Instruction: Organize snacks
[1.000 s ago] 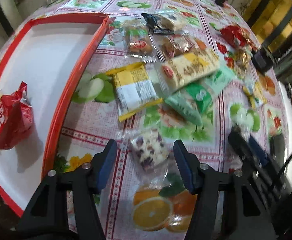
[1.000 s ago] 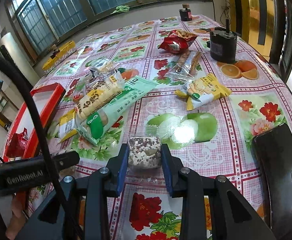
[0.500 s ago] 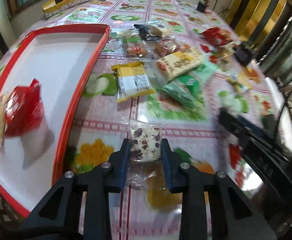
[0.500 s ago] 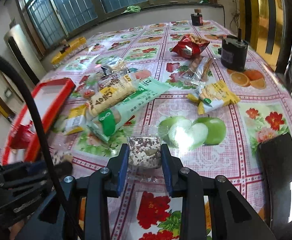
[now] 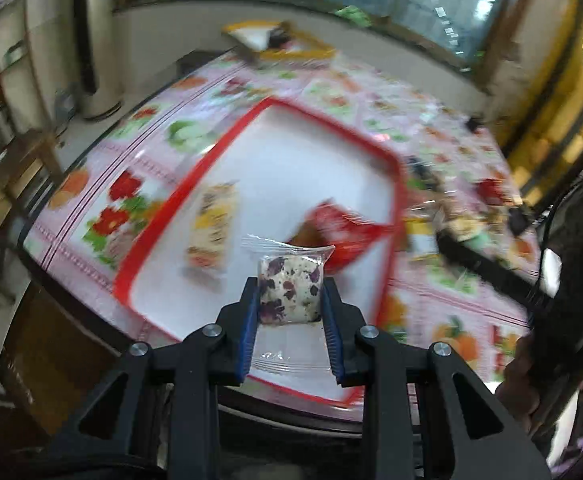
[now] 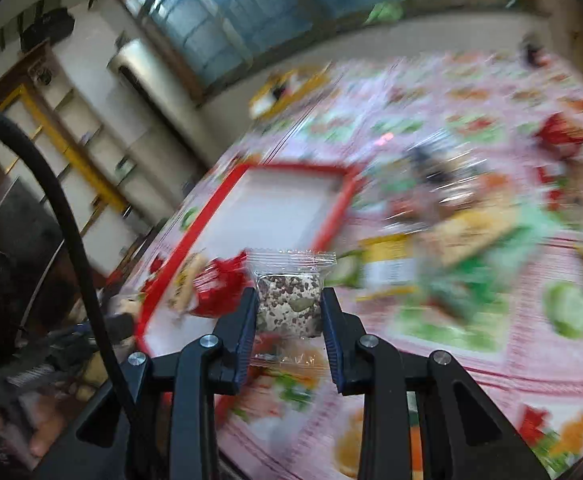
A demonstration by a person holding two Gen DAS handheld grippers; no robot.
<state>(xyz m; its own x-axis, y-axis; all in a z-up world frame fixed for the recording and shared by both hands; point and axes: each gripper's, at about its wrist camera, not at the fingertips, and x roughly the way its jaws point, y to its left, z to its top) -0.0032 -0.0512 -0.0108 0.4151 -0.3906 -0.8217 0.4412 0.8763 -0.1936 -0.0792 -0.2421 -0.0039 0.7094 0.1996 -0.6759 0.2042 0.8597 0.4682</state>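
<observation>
My left gripper is shut on a clear-wrapped white nougat square with purple fruit bits, held above the near part of the red-rimmed white tray. In the tray lie a red snack bag and a pale yellow wrapped bar. My right gripper is shut on a clear-wrapped speckled brown-and-white square, held above the table beside the tray. The red bag shows just left of it. Both views are blurred by motion.
Several loose snack packets, among them a yellow one and a green one, lie blurred on the flowered tablecloth right of the tray. The table's edge runs close to the tray's near and left sides. A yellow box sits at the far edge.
The left gripper shut on the nougat square, lifted it and swung left over the tray. The right gripper, still gripping its square, rose and swung left toward the tray.
</observation>
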